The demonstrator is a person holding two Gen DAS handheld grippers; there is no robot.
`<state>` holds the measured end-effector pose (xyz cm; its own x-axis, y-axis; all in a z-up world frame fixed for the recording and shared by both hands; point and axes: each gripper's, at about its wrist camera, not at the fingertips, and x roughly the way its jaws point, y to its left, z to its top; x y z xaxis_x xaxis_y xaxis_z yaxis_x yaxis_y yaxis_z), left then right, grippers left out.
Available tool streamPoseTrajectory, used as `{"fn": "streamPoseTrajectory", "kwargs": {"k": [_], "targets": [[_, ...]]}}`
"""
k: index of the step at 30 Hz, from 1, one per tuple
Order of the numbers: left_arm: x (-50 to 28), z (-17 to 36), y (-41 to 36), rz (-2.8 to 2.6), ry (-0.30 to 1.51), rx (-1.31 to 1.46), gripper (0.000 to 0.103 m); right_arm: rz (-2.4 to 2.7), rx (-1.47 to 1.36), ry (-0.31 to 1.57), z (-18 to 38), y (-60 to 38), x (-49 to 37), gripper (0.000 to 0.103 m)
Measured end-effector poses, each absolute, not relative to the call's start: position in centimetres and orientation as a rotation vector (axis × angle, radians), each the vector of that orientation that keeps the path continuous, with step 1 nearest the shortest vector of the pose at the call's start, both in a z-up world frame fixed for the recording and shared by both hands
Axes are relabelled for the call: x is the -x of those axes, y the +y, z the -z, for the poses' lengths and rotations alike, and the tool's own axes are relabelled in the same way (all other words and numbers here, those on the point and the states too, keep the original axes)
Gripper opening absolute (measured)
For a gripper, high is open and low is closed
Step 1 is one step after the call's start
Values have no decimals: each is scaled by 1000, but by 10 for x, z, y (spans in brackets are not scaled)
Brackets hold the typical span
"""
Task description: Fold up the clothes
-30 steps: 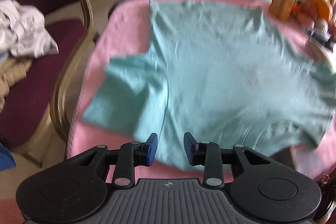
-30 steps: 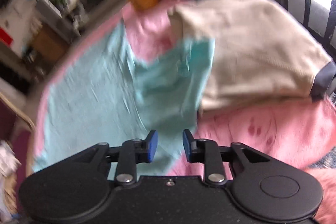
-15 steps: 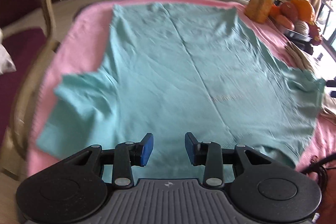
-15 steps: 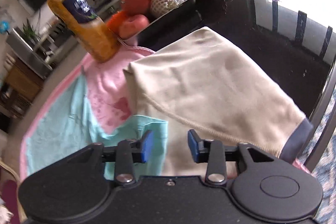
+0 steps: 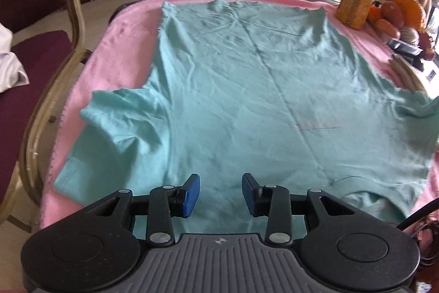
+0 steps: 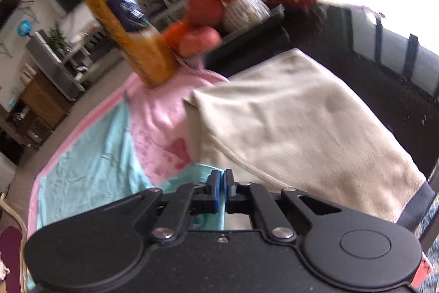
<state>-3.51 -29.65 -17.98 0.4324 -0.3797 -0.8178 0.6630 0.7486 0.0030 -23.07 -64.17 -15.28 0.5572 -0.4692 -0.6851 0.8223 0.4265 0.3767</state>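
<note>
A teal T-shirt lies spread flat on a pink blanket, collar toward me at the lower right. My left gripper hovers open over the shirt's near edge beside the left sleeve, with nothing between its blue pads. In the right wrist view the shirt's body stretches off to the left. My right gripper has its jaws together at the edge of the shirt's right sleeve, and the thin teal cloth looks pinched between the pads.
A folded beige garment lies just right of the gripped sleeve. An orange juice bottle and a dark tray of fruit stand at the far right corner. A wooden chair with white clothes stands on the left.
The right gripper's jaws, open half a second ago, have closed at the teal sleeve's edge. The left gripper has settled over the shirt's near edge, its jaws still apart.
</note>
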Motion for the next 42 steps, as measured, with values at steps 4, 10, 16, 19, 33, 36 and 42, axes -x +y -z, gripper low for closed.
{"fn": "streamPoseTrajectory", "kwargs": {"k": [4,10,16,19,33,36,42], "targets": [[33,182,-291,625,919,-347,36,780,-553,492,134,-603,216,3],[32,180,-284,584,902,-343,36,416,-168,550,132,-514,168,3],[30,182,-282,569,910,-336,36,220,0,805,160,-478,140,9],[30,181,-282,576,912,-334,36,252,-56,818,157,-492,144,22],[30,187,-287,594,940,-342,36,584,-479,972,192,-574,171,8],[31,186,-285,592,942,-340,37,621,-415,1033,195,-565,182,8],[35,175,-280,599,915,-306,37,652,-431,916,176,-560,200,9]]}}
